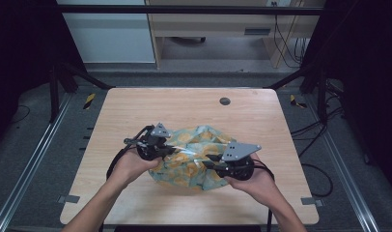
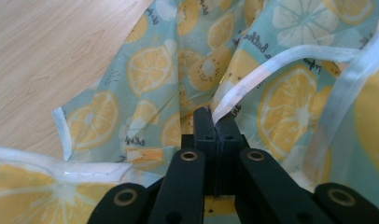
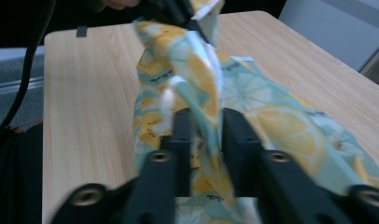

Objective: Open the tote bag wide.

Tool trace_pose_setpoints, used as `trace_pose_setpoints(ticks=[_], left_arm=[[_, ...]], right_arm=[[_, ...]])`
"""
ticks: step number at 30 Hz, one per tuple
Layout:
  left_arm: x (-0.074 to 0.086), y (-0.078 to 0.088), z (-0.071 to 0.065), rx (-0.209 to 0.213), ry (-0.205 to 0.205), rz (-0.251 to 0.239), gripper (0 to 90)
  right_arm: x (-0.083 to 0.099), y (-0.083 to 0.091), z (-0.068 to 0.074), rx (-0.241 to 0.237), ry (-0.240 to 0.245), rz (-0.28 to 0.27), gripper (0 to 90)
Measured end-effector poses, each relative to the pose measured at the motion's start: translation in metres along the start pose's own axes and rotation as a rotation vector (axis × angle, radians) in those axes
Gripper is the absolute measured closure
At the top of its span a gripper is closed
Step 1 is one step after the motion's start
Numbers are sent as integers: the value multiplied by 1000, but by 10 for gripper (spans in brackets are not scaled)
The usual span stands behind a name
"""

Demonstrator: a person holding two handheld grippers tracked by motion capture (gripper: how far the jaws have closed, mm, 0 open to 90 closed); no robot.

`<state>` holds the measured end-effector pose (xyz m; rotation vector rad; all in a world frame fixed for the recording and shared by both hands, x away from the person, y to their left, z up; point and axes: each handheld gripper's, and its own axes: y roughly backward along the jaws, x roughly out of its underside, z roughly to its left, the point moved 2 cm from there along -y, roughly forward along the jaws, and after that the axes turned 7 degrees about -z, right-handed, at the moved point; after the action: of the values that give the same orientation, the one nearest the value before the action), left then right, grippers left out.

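Wooden surface [image 1: 136,116], pale grain, small dark round grommet [image 1: 225,101] near its 12 o'clock edge. Lemon-print cloth [image 1: 196,164], teal with yellow slices and white binding tape, sits bunched near the surface's 6 o'clock edge, between both hands. It may be a bag, but whether anything is inside cannot be told; folds hide it.

Left hand-held gripper [image 1: 172,151] at the cloth's 9 o'clock side, jaws pressed together, clamped on a strip of the white tape [image 2: 253,77], which runs up toward 1 o'clock in the left gripper view.

Right hand-held gripper [image 1: 208,161] at the cloth's 3 o'clock side, jaws a little apart with a raised ridge of cloth [image 3: 201,88] between them; not clearly pinching. Cloth rises toward 12 o'clock there, to the other gripper.
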<state>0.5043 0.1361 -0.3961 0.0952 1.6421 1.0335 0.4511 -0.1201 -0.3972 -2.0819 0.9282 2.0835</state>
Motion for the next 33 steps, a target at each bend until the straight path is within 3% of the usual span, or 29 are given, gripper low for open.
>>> trace_pose_setpoints(ticks=[1, 4, 8, 11, 13, 14, 17, 19, 22, 24, 33], left_arm=[[1, 2, 0, -5, 7, -12, 900], [1, 7, -2, -11, 5, -36, 900], [-1, 10, -8, -18, -13, -49, 900], [0, 14, -17, -7, -25, -67, 900], [4, 16, -28, 0, -56, -66, 900], [4, 16, -28, 0, -56, -66, 900], [8, 17, -37, 10, -72, -67, 900], [12, 18, -42, 18, -75, -70, 900], [18, 20, -48, 28, -80, -69, 900], [23, 21, -50, 32, -79, -68, 900], [32, 22, -60, 55, -87, -70, 900]], right_arm=[[0, 0, 0, 0, 0, 0, 627], [-7, 10, -11, 45, -22, 3, 429], [-19, 18, -22, 76, -42, -12, 351], [-26, 22, -31, 98, -52, -17, 334], [-29, 21, -46, 148, -74, 9, 326], [-29, 21, -46, 148, -74, 9, 326], [-26, 13, -65, 205, -138, 43, 312], [-19, 2, -80, 249, -202, 93, 287], [-14, -5, -86, 263, -221, 122, 279], [-5, -17, -94, 278, -250, 175, 286], [8, -39, -102, 272, -323, 237, 302]])
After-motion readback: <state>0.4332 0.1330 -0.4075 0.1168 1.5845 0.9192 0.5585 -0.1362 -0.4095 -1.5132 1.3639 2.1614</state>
